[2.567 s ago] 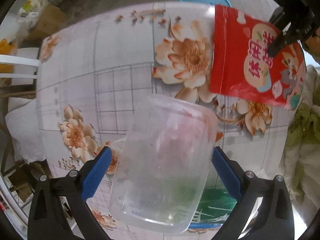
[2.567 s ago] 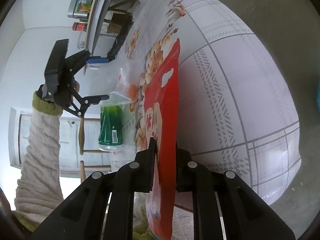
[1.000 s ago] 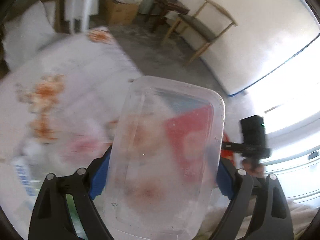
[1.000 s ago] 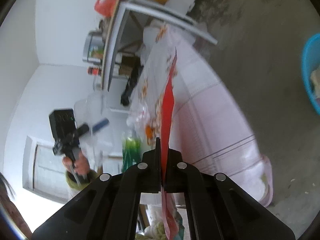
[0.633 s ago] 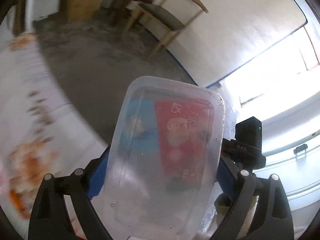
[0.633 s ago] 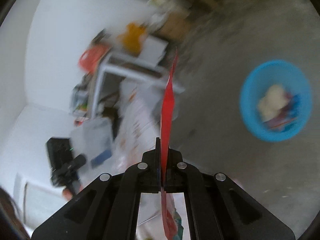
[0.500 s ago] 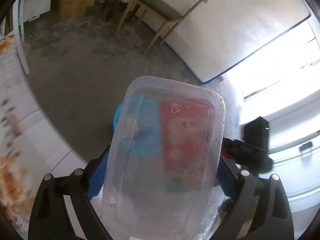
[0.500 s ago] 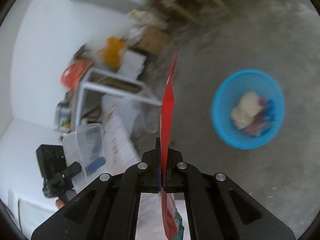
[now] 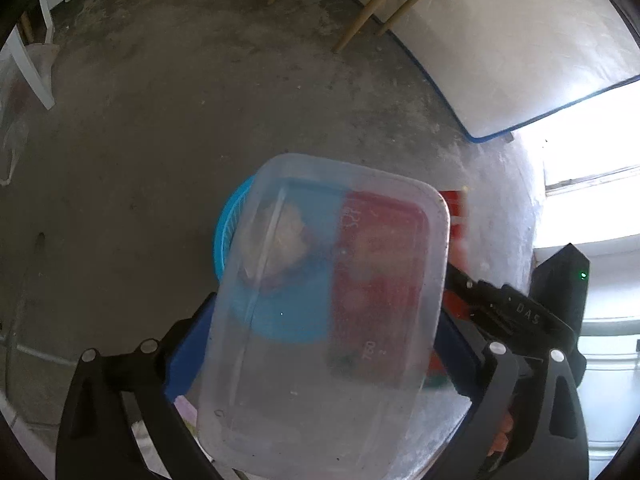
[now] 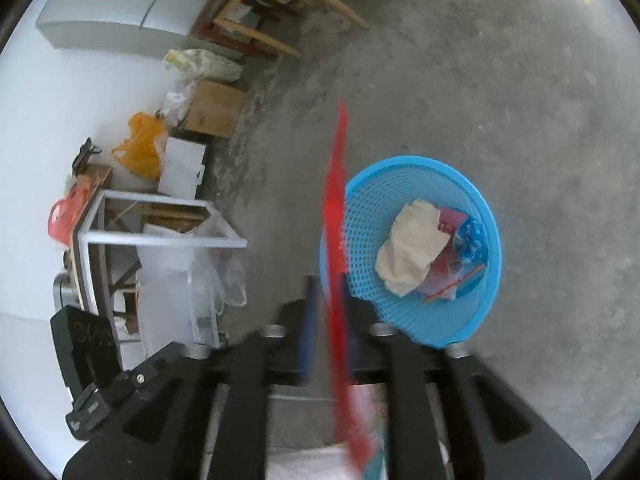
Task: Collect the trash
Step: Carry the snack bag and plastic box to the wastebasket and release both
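Left wrist view looks down on a rough grey concrete floor (image 9: 160, 140). The left gripper (image 9: 320, 344) pinches a clear, cloudy plastic container (image 9: 320, 320) between its blue-padded fingers (image 9: 188, 344); the container is a rounded rectangle with a raised rim, tilted, its flat base facing the camera. Through its hazy wall show a round blue mesh basket (image 9: 228, 236) on the floor beyond and a red snack bag (image 9: 454, 216), whose upper corner sticks out past the container's right edge. To the right, the black right gripper (image 9: 460, 280) reaches in from the side at that bag.

Right wrist view has the right gripper (image 10: 326, 320) with its jaws slightly parted; the thin red snack bag (image 10: 336, 220) stands edge-on between them, blurred, seemingly clear of the blue pad on the left, while contact on the other side is too blurred to tell. Just right of the bag sits the blue mesh basket (image 10: 420, 328), a perforated plastic bowl shape, holding a crumpled cream paper wad (image 10: 412, 248) and red-and-blue wrappers (image 10: 460, 248). Far left, a white metal frame (image 10: 160, 240) with thin clear plastic bags draped on it, a cardboard box (image 10: 216, 108) and wooden chair legs (image 10: 280, 12) line the wall. The left gripper's black body (image 10: 88, 352) and the clear container (image 10: 172, 304) show at near left.
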